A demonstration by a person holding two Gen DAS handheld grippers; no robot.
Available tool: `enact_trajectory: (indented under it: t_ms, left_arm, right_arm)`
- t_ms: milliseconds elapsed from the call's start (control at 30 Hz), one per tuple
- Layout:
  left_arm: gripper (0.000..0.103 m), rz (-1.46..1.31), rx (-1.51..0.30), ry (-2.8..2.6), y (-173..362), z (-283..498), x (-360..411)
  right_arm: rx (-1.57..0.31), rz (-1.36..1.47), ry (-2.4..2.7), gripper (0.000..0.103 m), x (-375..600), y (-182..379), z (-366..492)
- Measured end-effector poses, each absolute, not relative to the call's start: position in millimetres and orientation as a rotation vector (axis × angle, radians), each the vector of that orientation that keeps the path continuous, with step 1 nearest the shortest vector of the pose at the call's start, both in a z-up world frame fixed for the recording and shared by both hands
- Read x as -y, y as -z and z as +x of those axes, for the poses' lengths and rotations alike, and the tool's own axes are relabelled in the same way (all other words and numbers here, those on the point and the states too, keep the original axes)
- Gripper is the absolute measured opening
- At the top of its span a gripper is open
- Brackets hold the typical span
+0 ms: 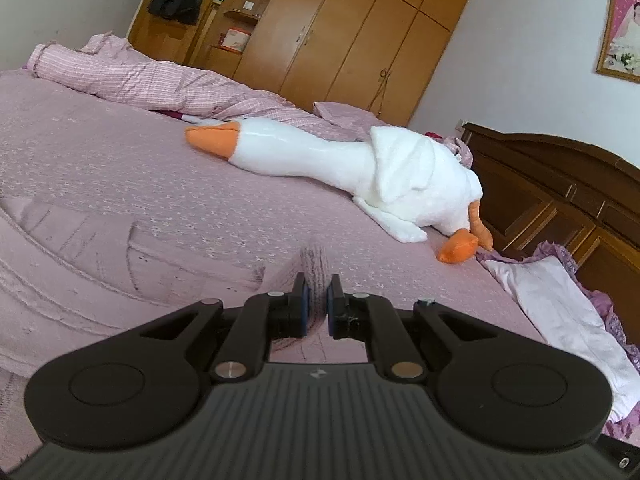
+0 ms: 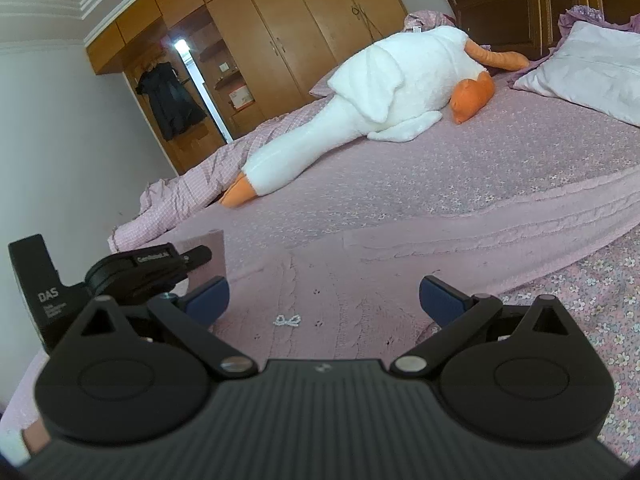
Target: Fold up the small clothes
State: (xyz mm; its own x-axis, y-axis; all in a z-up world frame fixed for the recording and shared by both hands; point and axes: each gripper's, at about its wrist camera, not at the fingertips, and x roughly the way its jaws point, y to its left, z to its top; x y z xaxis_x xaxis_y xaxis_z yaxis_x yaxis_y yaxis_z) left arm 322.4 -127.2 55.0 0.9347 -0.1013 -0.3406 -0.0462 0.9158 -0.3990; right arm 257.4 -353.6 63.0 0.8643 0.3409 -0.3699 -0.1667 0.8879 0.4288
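Left gripper (image 1: 316,300) jaws pressed together, pinching a raised fold of the pink knit garment (image 1: 132,264); the knit bunches up between the blue pads (image 1: 305,304). Right gripper (image 2: 324,300) jaws spread wide, hovering low over the same garment (image 2: 340,280), which lies flat on the bed (image 2: 480,168); small white bow (image 2: 287,321) on the knit sits between the open fingers. In the right wrist view the left gripper's body shows at the left edge, holding the cloth corner up. Beyond the garment, bare flowered bedspread. Farther: white plush goose (image 1: 360,164) stretched across the bed, rumpled pink checked quilt (image 1: 132,76) behind it, pillow (image 2: 592,64) by the dark headboard (image 1: 560,196). Farthest: wooden wardrobe (image 1: 360,32), dark coat (image 2: 168,100) hanging
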Motion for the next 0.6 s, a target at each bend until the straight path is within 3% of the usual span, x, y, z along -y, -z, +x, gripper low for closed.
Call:
enact_trajectory:
  t_ms: [433, 533, 600]
  left_arm:
    - [0.011, -0.331, -0.488, 0.039, -9.7, 336.6, 162.7]
    - [0.025, -0.358, -0.516, 0.076, -2.7, 336.5, 165.0]
    - [0.048, -0.373, -0.506, 0.123, -2.9, 333.4, 163.8]
  right_arm:
    - [-0.498, 0.374, -0.242, 0.103, 360.1, -56.3, 262.6]
    - [-0.509, 0.372, -0.230, 0.103, 363.2, -55.0, 266.6]
    - [-0.509, 0.384, -0.219, 0.103, 365.1, -54.8, 270.0]
